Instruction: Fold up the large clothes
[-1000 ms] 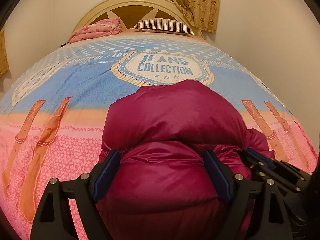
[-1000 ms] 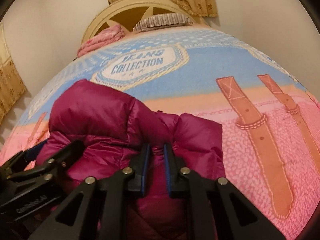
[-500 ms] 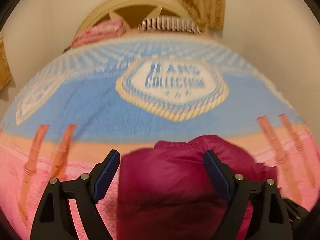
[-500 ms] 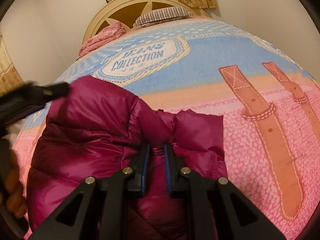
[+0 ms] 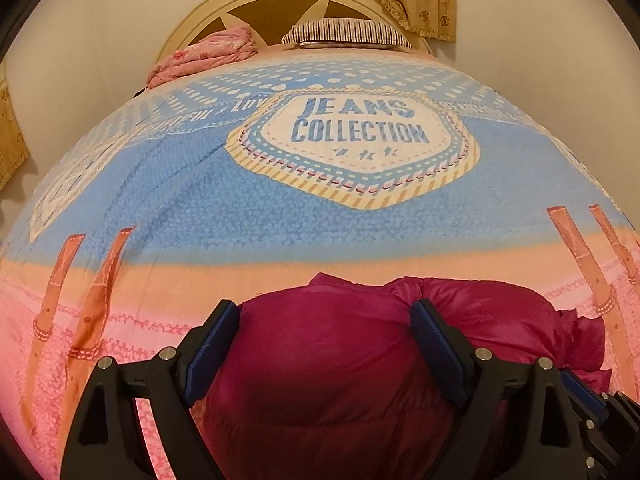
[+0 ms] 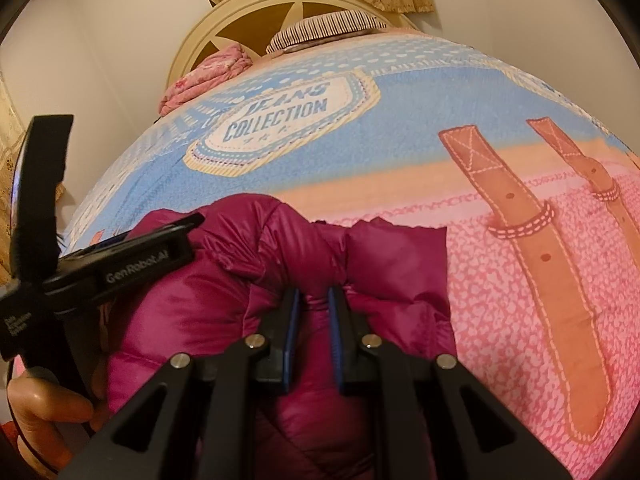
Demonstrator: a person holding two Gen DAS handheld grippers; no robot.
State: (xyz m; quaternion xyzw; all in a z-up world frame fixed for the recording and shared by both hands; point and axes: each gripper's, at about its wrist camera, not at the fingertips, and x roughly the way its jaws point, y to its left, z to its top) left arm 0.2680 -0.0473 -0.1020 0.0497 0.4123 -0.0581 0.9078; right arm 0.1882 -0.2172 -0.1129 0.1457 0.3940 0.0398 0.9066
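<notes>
Slippery magenta puffer jacket (image 5: 340,360) bunches at lower centre on the bed (image 5: 240,208). The right gripper (image 6: 312,320) pinches 1 fold; the left gripper (image 5: 324,344), just widening, straddles loosely, so the bundle may spring apart.

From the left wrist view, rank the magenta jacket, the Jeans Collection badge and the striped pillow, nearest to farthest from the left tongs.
1. Magenta jacket, bulging between the left tongs.
2. Jeans Collection badge, mid-bed.
3. Striped pillow, at the headboard.
</notes>
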